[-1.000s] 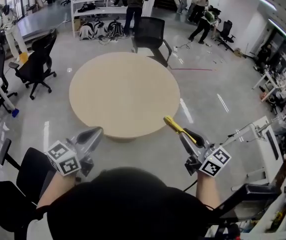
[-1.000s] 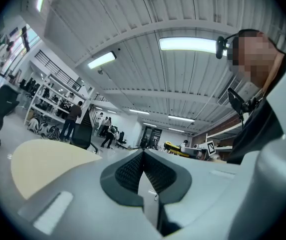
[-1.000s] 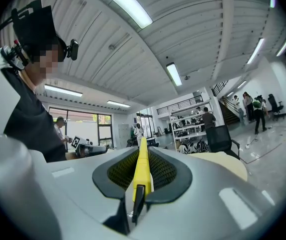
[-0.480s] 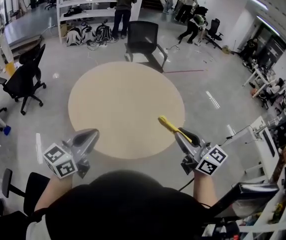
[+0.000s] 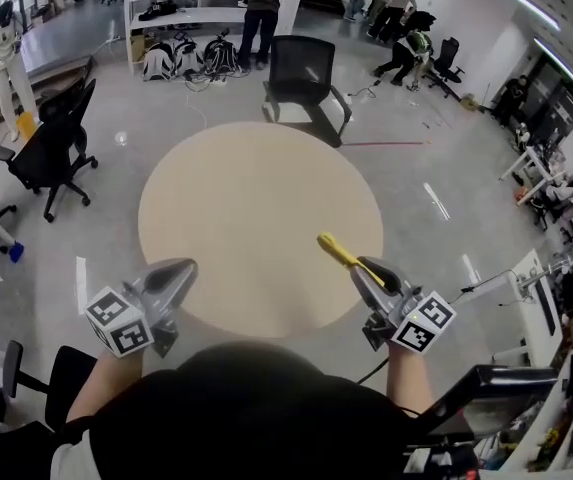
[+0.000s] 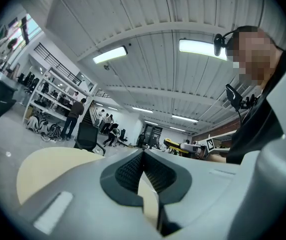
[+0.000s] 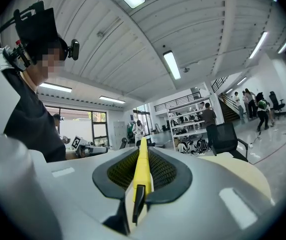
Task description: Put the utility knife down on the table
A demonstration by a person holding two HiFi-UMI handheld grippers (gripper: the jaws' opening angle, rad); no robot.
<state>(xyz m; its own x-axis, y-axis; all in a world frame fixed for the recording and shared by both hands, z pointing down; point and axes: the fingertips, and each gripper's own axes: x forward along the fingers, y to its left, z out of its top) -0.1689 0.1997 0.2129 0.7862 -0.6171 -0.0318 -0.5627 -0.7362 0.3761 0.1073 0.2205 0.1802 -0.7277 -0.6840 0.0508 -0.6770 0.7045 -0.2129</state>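
A yellow utility knife [image 5: 341,253] sticks forward out of my right gripper [image 5: 363,268], which is shut on it; the knife's tip hangs over the near right part of the round beige table [image 5: 256,188]. In the right gripper view the knife [image 7: 143,169] runs straight between the dark pads [image 7: 165,171], with the table [image 7: 242,176] at the right. My left gripper [image 5: 178,271] is over the table's near left edge, shut and empty. In the left gripper view its jaws [image 6: 143,153] meet at the tip, and the table [image 6: 48,169] lies to the left.
A black office chair [image 5: 306,73] stands at the table's far side, another [image 5: 51,153] to the left, and a third [image 5: 41,368] close by at the lower left. Shelving [image 5: 181,13] and several people are at the back. A white desk [image 5: 531,288] is at the right.
Both grippers have moved forward to the table together: from short of its near edge to over it. The knife stays gripped in the right gripper, and the left stays shut.
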